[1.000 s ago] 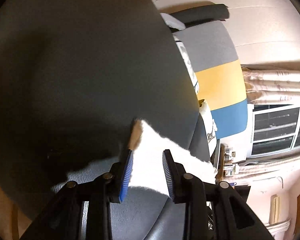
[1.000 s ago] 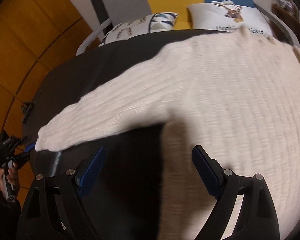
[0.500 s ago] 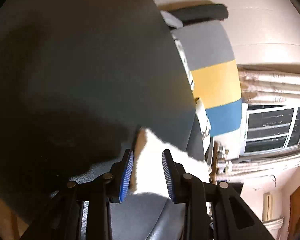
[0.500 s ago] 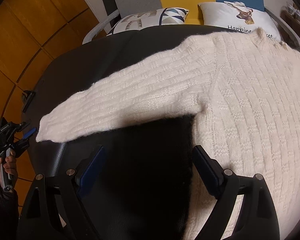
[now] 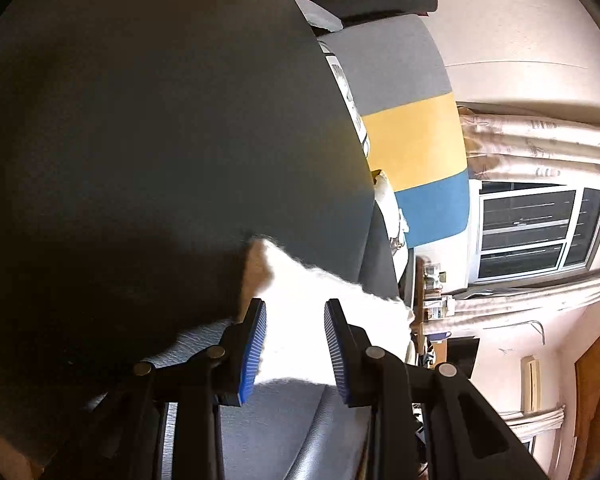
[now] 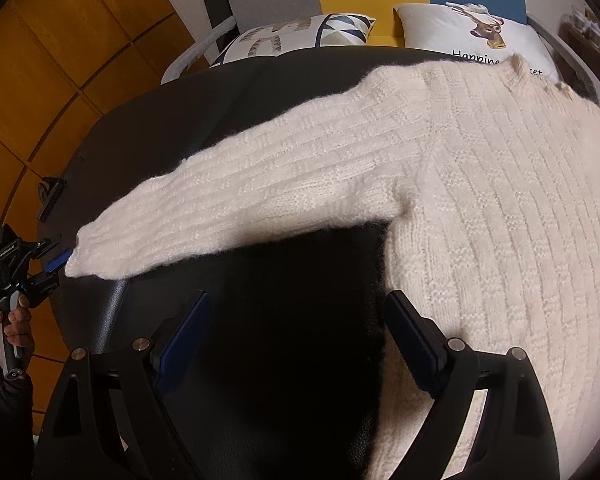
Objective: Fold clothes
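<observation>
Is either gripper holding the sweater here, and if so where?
Left gripper straddles the sweater sleeve cuff; whether it pinches is unclear. Right gripper is open, empty.

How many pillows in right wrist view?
2, both behind the table's far edge: geometric-print pillow at centre-left, deer-print pillow to its right, partly hidden by the sweater.

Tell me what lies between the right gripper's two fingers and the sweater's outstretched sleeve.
Nothing: in the right wrist view, only bare dark tabletop separates the open right gripper from the sleeve of the sweater.
</observation>
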The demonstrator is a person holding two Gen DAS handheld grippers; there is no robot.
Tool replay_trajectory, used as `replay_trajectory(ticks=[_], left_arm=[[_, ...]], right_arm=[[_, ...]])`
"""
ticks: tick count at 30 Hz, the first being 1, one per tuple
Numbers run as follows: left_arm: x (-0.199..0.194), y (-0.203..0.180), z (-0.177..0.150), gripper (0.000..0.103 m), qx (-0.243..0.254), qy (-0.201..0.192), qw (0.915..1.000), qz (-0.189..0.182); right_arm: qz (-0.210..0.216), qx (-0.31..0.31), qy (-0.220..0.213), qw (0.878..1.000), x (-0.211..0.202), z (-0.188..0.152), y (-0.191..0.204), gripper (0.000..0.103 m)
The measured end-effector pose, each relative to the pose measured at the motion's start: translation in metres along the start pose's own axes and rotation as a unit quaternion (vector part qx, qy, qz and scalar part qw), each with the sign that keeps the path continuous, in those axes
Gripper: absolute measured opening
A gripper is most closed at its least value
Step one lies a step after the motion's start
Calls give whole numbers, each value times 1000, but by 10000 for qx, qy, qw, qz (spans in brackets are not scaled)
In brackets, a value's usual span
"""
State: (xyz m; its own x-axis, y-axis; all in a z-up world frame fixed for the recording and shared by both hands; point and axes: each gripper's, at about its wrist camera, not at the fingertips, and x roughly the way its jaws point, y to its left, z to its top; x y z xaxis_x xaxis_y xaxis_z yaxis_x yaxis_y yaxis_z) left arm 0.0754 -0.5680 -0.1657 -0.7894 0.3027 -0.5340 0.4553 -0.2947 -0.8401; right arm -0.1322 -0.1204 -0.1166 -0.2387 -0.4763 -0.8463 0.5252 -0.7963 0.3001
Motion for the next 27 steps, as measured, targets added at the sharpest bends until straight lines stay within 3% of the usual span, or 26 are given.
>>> replay_trajectory(ticks=[6, 12, 15, 20, 23, 24, 25, 27], left_arm=[[-1, 12, -4, 30, 96, 272, 9996, 36], [4, -9, -1, 28, 426, 344, 9979, -339], [21, -17, 1, 28, 657, 530, 9963, 151], [18, -19, -2, 29, 827, 386, 9955, 273], [20, -32, -9, 21, 1384, 116, 9896, 362], [21, -36, -13, 7, 1563, 66, 9868, 412], [22, -40, -18, 1, 1728, 30, 9838, 468], [24, -51, -27, 2, 2018, -113, 9770, 687]], right_arm=[[-33, 49, -2, 10000, 1, -1, -2, 90], [-85, -33, -45, 9999, -2, -1, 2, 90], [-159, -90, -131, 9997, -4, 0, 3, 90], [-303, -396, -326, 9982, -14, 2, 7, 90], [-394, -624, -444, 9963, -20, 10, 7, 90], [-404, -673, -487, 9957, -22, 14, 6, 90], [-411, -643, -528, 9957, -24, 20, 3, 90], [-445, -529, -623, 9957, -29, 33, -6, 90]])
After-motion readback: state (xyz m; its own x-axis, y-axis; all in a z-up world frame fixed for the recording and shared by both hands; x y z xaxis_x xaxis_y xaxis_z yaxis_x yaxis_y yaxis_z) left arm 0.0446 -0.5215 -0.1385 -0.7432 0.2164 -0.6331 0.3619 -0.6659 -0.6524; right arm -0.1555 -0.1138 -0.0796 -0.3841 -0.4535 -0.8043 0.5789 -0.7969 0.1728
